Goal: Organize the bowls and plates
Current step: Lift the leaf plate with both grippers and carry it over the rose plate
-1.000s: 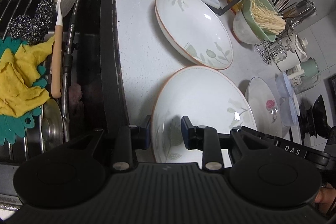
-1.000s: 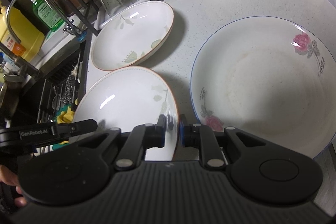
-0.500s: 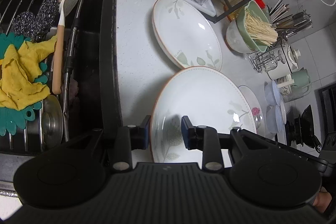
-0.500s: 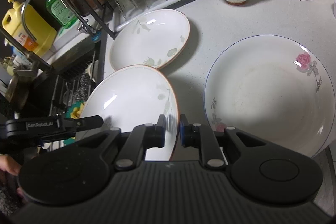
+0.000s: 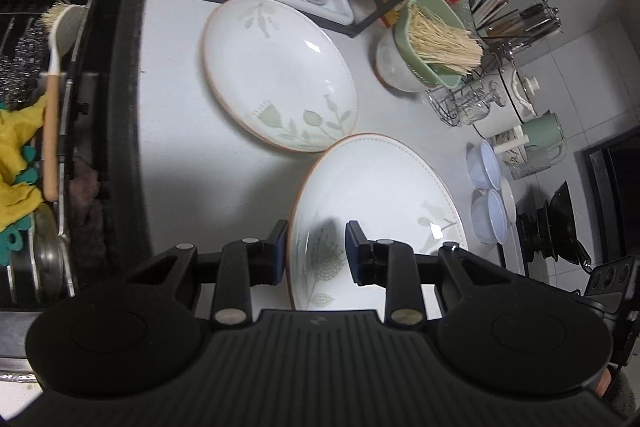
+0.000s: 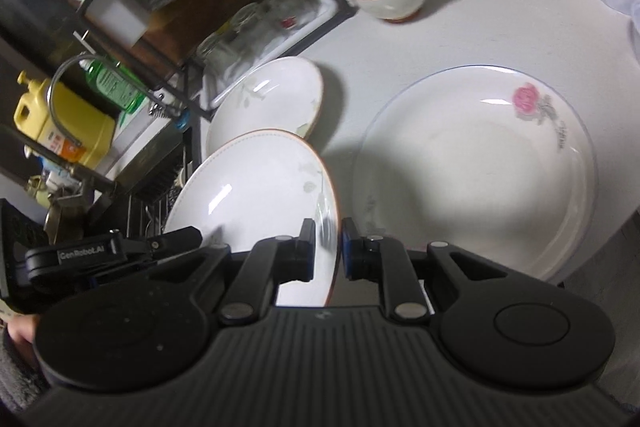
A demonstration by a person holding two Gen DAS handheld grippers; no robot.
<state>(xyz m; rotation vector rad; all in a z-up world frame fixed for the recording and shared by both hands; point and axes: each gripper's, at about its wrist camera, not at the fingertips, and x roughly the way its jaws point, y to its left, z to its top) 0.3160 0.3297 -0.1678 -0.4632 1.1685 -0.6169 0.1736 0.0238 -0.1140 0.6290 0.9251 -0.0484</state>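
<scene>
With both the left gripper (image 5: 316,251) and right gripper (image 6: 325,247) clamped on opposite rims, the raised plate (image 5: 372,211) could slip and strike the plate (image 5: 276,71) lying near the counter's back edge.

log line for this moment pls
left gripper: shut on near leaf plate rim | right gripper: shut on opposite rim | second leaf plate, rose plate: on counter

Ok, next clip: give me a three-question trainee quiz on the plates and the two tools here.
1. True or false: the rose plate is held by a tool.
2. Which plate do the left tool and right tool share? A) leaf plate nearest the cameras B) leaf plate by the glasses
3. Fill in: the straw bundle sits in a green ___.

Key: 1 false; 2 A; 3 tub.
</scene>
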